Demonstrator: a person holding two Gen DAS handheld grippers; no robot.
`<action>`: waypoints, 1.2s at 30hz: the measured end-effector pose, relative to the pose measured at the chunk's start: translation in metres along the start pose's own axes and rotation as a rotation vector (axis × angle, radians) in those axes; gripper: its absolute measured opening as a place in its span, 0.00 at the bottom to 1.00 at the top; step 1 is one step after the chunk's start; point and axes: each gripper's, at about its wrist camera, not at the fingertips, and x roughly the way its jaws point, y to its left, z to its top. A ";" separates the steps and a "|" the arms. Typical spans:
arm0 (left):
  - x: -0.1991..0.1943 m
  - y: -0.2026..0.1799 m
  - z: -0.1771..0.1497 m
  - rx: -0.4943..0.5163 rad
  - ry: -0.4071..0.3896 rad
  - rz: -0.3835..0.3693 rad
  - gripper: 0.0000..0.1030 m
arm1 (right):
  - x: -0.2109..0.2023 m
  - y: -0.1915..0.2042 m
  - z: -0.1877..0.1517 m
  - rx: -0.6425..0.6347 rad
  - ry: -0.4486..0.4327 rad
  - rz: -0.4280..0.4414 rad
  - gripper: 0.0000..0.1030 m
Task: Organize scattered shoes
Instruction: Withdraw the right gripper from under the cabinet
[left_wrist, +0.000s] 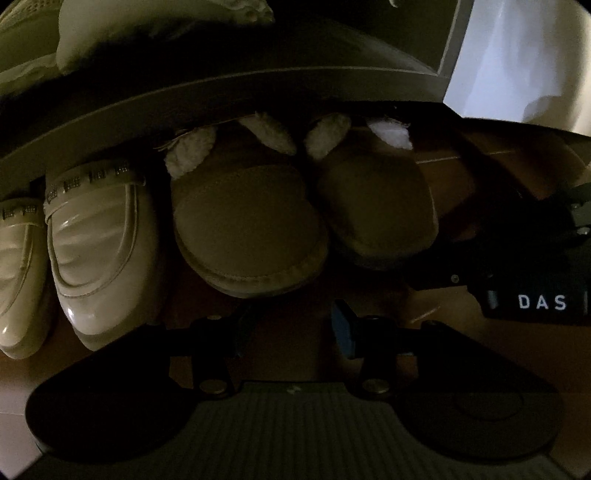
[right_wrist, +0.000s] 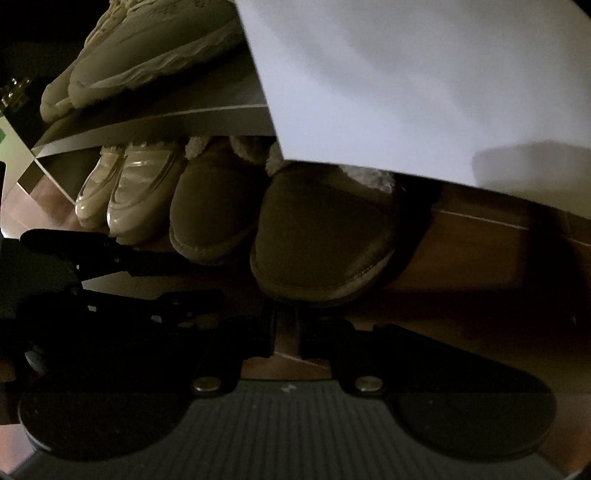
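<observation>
Down under the lowest shelf board (left_wrist: 221, 88) of a dim shoe rack, four shoes stand side by side on the brown floor (left_wrist: 461, 332), toes pointing toward the cameras. At the left sits a pair of glossy cream loafers (left_wrist: 99, 243), each with a studded strap across the top, the two just beside one another. To their right comes a pair of brown suede slippers with pale fleece lining: the left slipper (left_wrist: 247, 229) stands next to the nearer loafer, and the right slipper (left_wrist: 376, 210) touches or nearly touches it, its heel tucked under the board. On the shelf above rest light-coloured sneakers (right_wrist: 147, 55), also toes out. A white panel (right_wrist: 406, 74) closes the rack on the right side. The left gripper (left_wrist: 295, 328) hangs just in front of the left slipper's toe with its jaws partly apart and nothing between them — only bare floor shows in the gap, and a blue pad is visible on the right finger. The right gripper (right_wrist: 286, 332) sits right at the toe of the right slipper with its jaws drawn together, holding nothing that can be seen; whether the fingertips actually touch the sole edge cannot be told in this light. In the left wrist view the right gripper's black body, lettered DAS, shows at the far right edge, beside the right slipper.
</observation>
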 end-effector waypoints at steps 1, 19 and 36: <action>0.000 -0.004 -0.002 0.000 -0.008 0.013 0.49 | -0.001 0.001 -0.001 -0.005 -0.005 -0.004 0.05; -0.291 -0.023 -0.011 -0.162 0.209 0.210 0.74 | -0.218 0.077 -0.021 0.154 0.050 -0.102 0.57; -0.517 0.018 0.089 -0.293 0.265 0.174 0.84 | -0.433 0.176 0.116 0.265 -0.069 -0.173 0.91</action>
